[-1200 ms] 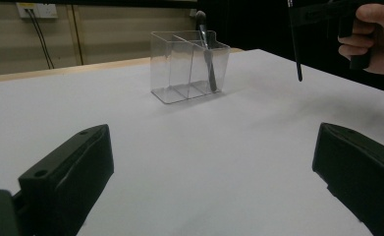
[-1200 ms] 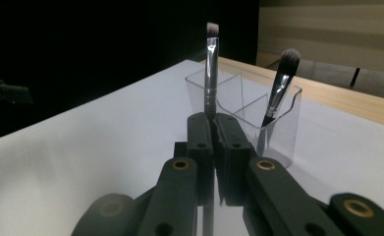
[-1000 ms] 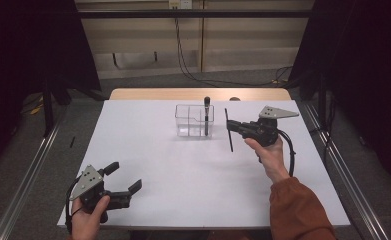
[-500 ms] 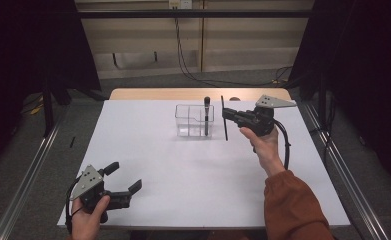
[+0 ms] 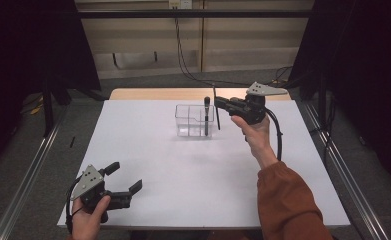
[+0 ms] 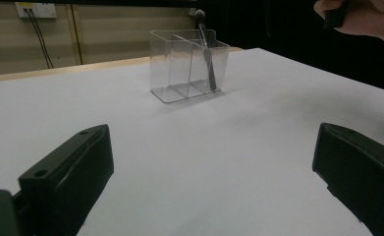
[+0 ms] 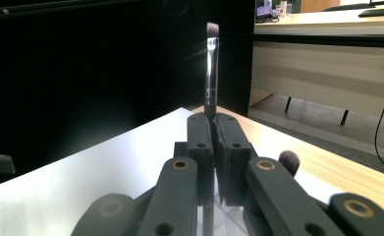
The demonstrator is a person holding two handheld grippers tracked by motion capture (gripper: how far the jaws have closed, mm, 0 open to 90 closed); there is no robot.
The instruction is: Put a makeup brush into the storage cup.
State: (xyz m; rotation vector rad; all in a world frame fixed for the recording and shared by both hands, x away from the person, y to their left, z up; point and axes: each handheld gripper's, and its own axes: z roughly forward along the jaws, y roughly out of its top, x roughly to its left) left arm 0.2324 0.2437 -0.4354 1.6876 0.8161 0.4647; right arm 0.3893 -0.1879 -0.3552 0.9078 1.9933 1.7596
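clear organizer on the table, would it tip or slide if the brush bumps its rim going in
The clear organizer looks thin-walled and probably light, so a bump would likely slide it on the smooth white table. Its tall walls and the makeup brush already standing inside may make it somewhat tippy. The second brush, clamped in the right tongs, looks stiff enough to push it.

Two brushes, one clear holder

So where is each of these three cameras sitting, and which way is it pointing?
High view: above the table's near side, looking forward and down; both forearms, left gripper and right gripper show.
Left gripper view: low over the table, between its own open jaws, facing the clear organizer.
Right gripper view: along its jaws, shut on a thin brush, bristles up, facing the dark room.
Shared: high and left gripper views both show the organizer holding a dark brush.
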